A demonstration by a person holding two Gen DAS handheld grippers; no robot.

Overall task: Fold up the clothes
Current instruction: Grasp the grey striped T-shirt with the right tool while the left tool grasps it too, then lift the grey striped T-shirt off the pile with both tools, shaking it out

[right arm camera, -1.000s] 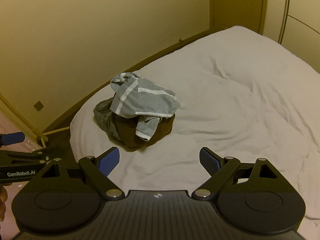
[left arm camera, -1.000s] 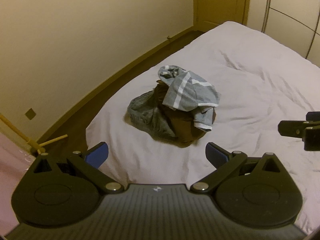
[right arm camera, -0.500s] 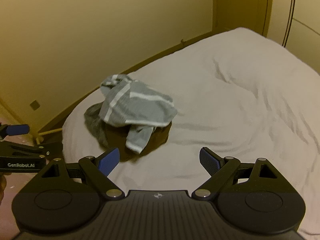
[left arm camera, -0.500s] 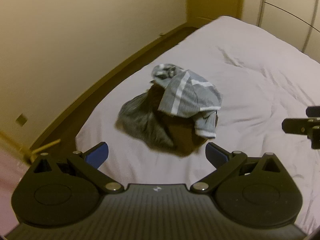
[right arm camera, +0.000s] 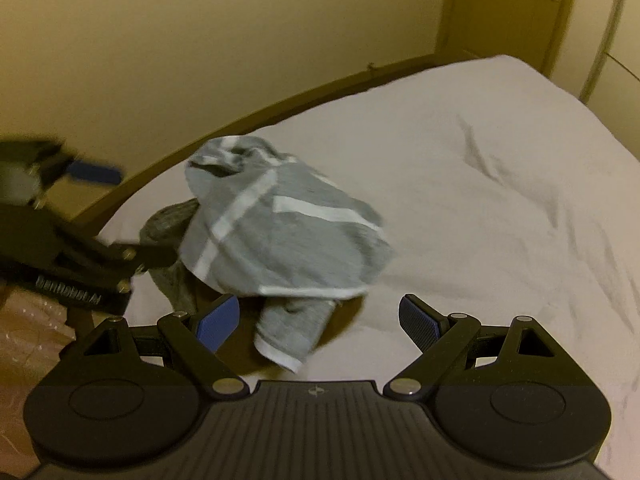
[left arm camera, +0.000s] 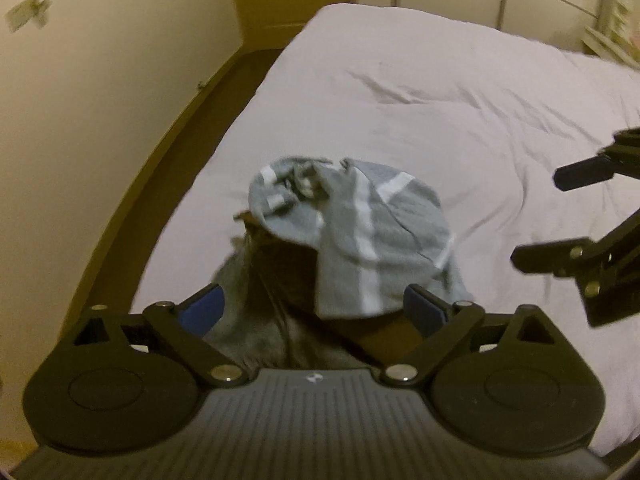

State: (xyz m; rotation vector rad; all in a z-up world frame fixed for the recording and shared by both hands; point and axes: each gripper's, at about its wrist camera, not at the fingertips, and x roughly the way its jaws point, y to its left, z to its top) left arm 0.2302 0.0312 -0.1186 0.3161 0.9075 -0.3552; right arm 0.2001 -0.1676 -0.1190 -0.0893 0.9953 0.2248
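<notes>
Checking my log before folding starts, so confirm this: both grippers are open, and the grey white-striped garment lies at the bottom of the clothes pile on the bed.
Wrong in one respect: the grey white-striped garment lies on top of the clothes pile, over the darker pieces, as the right wrist view shows. The left gripper and right gripper are open, and the pile is on the bed.

Blurred "GenRobot.AI" (barely legible) marks the left hand-held gripper (right arm camera: 120,216).

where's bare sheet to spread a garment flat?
Free: the wide white bedsheet right of and beyond the crumpled clothes pile, topped by a grey white-striped garment. Crowded: the near-left corner, where the pile sits by the bed edge with the left gripper and right gripper open over it.
</notes>
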